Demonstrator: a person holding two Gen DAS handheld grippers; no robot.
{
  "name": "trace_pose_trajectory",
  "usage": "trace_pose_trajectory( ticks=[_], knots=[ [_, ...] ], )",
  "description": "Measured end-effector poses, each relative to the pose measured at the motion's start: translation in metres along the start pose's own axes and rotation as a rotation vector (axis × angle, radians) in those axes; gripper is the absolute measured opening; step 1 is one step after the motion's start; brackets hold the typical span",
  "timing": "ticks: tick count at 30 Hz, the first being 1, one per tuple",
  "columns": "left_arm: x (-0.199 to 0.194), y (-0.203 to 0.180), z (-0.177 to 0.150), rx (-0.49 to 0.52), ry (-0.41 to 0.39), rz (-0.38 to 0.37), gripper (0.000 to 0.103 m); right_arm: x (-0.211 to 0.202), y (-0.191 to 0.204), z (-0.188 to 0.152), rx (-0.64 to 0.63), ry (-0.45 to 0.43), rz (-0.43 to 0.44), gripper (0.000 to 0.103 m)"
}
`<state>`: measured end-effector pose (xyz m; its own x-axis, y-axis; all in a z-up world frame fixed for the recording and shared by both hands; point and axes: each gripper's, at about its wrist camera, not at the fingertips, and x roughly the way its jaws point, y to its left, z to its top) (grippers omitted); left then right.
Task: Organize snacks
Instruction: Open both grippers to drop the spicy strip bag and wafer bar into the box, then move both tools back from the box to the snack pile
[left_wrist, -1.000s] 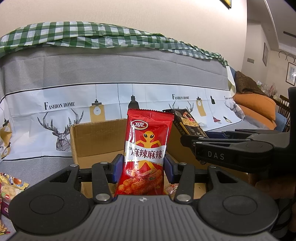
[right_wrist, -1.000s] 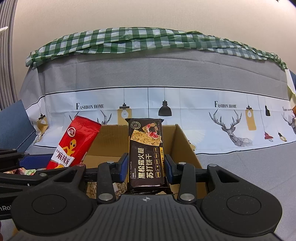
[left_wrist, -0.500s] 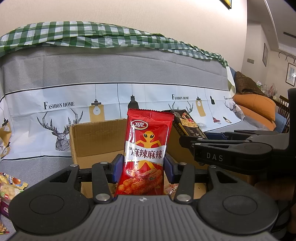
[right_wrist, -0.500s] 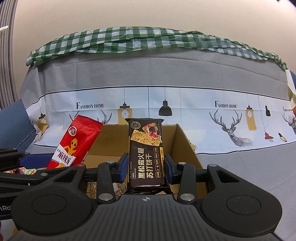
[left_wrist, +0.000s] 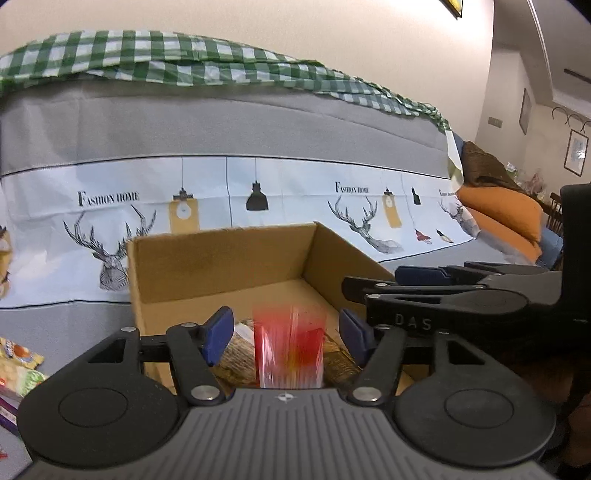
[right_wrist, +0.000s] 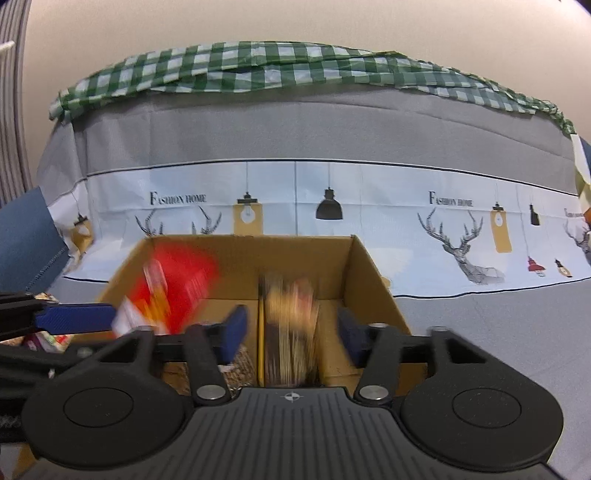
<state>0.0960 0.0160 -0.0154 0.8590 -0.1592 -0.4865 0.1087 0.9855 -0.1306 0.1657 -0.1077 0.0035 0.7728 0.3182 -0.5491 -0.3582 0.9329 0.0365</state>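
Both grippers hung over the open box (left_wrist: 221, 266). The left gripper (left_wrist: 286, 334) had its jaws opening, the blue pads clear of the red packet (left_wrist: 290, 343), which showed as a vertical blur between them, low over the box floor and touching neither pad. The right gripper (right_wrist: 291, 332) was opening too; the dark packet (right_wrist: 290, 332) was a blur between its pads, free of both, just ahead inside the box. From the right wrist view the red packet (right_wrist: 173, 288) blurred past to the left, above the left gripper's blue pad (right_wrist: 75, 319).
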Motion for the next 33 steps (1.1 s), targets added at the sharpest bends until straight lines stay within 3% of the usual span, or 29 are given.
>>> trace_pose_trajectory(
  ticks=[6, 11, 13, 21, 26, 30, 33],
  knots=[
    [-0.001, 0.007, 0.000, -0.029, -0.003, 0.016, 0.065, 0.000, -0.001, -0.001, 0.006, -0.002, -0.003, 0.063],
    [-0.010, 0.022, 0.001, -0.047, -0.010, 0.012, 0.040, -0.003, 0.000, 0.000, 0.047, -0.005, 0.001, 0.064],
    [-0.016, 0.031, -0.001, -0.071, 0.004, 0.012, 0.037, -0.005, 0.002, 0.000, 0.063, -0.007, 0.005, 0.064],
    [-0.051, 0.065, -0.009, -0.111, 0.023, 0.077, 0.036, -0.018, 0.029, -0.002, 0.071, -0.032, 0.047, 0.060],
    [-0.078, 0.086, -0.019, -0.036, 0.078, 0.160, 0.036, -0.025, 0.052, -0.001, 0.084, -0.045, 0.126, 0.032],
    [-0.094, 0.116, -0.022, -0.066, 0.092, 0.203, 0.036, -0.033, 0.079, 0.000, 0.068, -0.074, 0.204, 0.031],
    [-0.096, 0.142, -0.027, -0.144, 0.113, 0.249, 0.036, -0.035, 0.103, -0.001, 0.040, -0.076, 0.259, 0.031]
  ],
)
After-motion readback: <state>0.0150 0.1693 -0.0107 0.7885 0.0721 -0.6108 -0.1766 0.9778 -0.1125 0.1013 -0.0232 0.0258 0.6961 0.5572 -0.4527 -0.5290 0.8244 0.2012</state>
